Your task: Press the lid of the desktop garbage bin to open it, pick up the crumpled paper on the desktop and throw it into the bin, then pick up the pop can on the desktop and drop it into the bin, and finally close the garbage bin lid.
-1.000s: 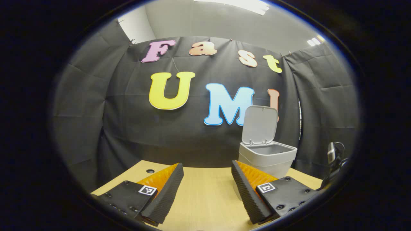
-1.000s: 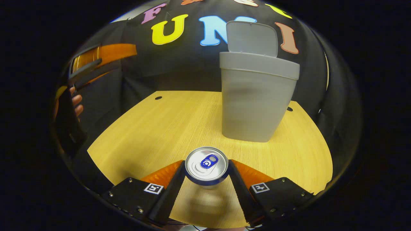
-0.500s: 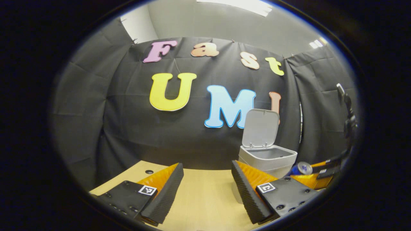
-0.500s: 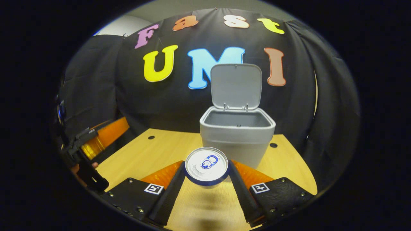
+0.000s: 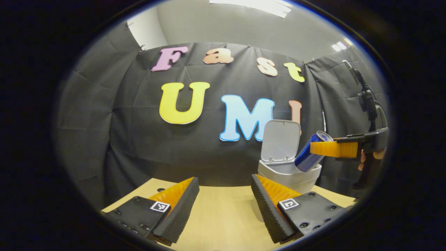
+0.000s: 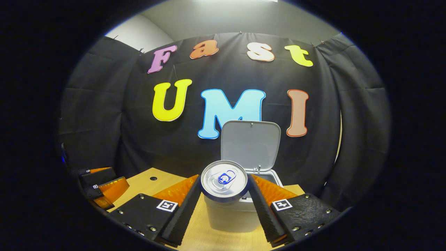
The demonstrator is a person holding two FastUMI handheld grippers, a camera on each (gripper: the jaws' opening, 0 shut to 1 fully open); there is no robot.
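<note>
My right gripper [image 6: 224, 190] is shut on a blue pop can [image 6: 224, 178], whose silver top faces the camera. Just behind and below the can stands the grey desktop bin [image 6: 228, 218] with its lid [image 6: 251, 144] raised upright. In the left gripper view the can [image 5: 312, 151] hangs tilted over the front rim of the bin [image 5: 289, 176], held by the right gripper [image 5: 331, 148], and the lid [image 5: 280, 141] stands up behind. My left gripper [image 5: 224, 198] is open and holds nothing, low over the wooden table [image 5: 223, 216].
The black cloth wall stands close behind the bin. A round hole [image 6: 153, 178] marks the table's far left part. The left gripper [image 6: 101, 184] shows at the left edge of the right gripper view. A person's hand [image 5: 369, 157] holds the right gripper.
My right gripper has lifted the can off the table and carried it up and forward, to just above the open bin. The left gripper has stayed nearly still.
</note>
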